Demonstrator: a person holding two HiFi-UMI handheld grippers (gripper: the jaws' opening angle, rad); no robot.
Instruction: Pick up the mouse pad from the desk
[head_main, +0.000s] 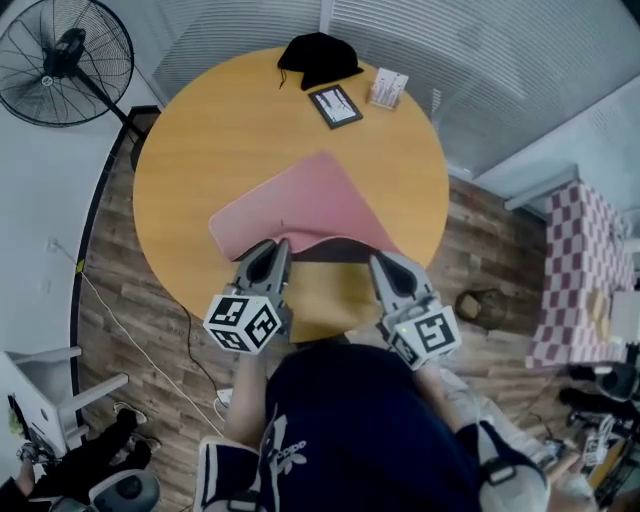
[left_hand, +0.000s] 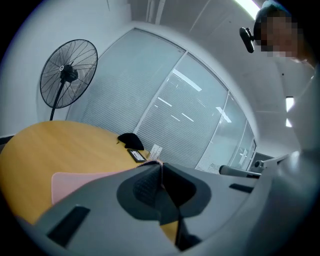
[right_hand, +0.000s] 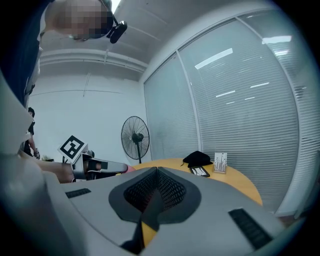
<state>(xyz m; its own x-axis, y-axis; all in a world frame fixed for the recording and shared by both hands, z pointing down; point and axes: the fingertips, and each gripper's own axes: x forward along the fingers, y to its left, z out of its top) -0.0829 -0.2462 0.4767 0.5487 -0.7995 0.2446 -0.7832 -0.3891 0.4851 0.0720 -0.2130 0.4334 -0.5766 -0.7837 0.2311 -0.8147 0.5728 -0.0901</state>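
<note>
A pink mouse pad (head_main: 300, 205) with a dark underside lies partly on the round wooden desk (head_main: 220, 130), its near edge raised off the top. My left gripper (head_main: 282, 246) is shut on the pad's near left edge, and my right gripper (head_main: 378, 258) is shut on its near right corner. In the left gripper view the jaws of the left gripper (left_hand: 161, 167) pinch a thin pink edge, and the rest of the pad (left_hand: 75, 181) slopes down to the desk. In the right gripper view the right gripper (right_hand: 156, 170) is closed, with dark pad material between its jaws.
At the desk's far side lie a black cloth item (head_main: 318, 55), a small dark framed card (head_main: 336, 105) and a white box (head_main: 388, 88). A standing fan (head_main: 65, 60) is at the far left. A checked cloth (head_main: 585, 270) and a small round basket (head_main: 482, 305) are at the right.
</note>
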